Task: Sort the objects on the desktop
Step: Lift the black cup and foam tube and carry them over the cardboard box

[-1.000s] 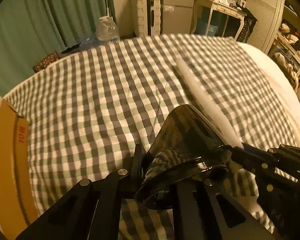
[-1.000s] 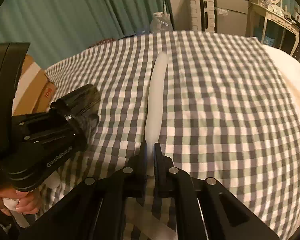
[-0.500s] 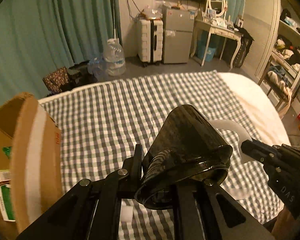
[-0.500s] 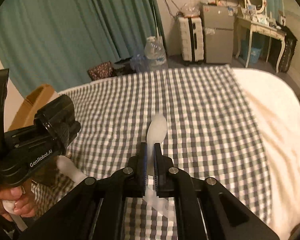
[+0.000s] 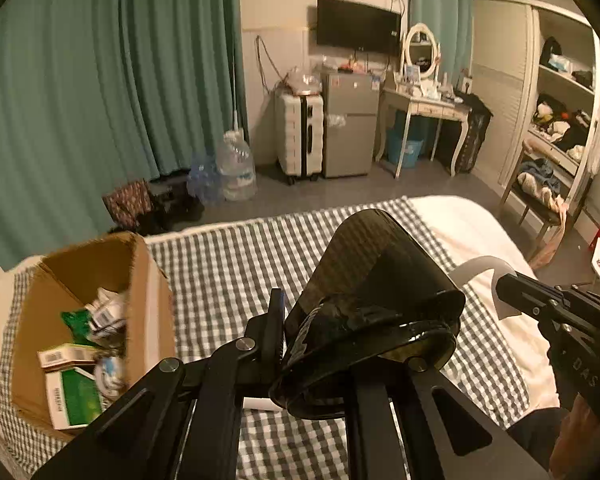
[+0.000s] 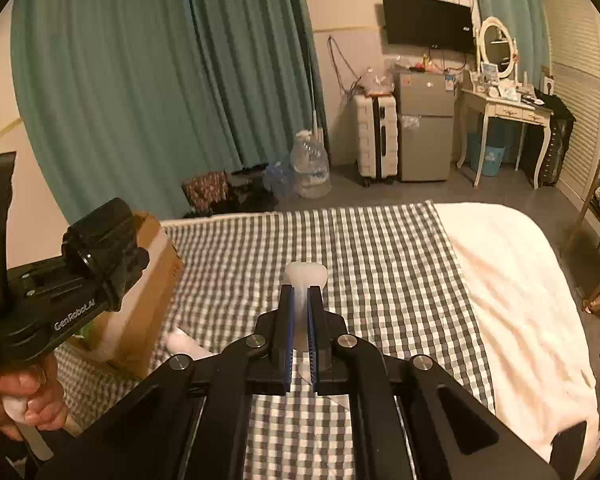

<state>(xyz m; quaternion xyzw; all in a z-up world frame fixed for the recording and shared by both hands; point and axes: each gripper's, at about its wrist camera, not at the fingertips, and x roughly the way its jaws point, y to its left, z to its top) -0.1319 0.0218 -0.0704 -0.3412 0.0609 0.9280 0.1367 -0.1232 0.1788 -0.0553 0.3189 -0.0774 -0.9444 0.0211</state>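
Grippers both sat up over the checked bedspread (image 6: 379,248), w/ you holding one white strip btwn them. Your right gripper (image 6: 300,300) had its jaws pressed together on the white strip (image 6: 304,276); the strip's end poked out past the tips and the rest drooped down to the left under the fingers. In the left-cam view the strip curved up in an arc (image 5: 479,266) to that gripper's tip. Your left gripper (image 5: 323,328) had jaws pressed together too, but a dark curved visor (image 5: 371,280) covered its right finger, so you couldn't see what it pinched. Cardboard box (image 5: 140,280) stood on the bed's left edge, open, w/ small packets (image 5: 76,392) inside. Your left hand (image 6: 24,396) wrapped that gripper's white handle.
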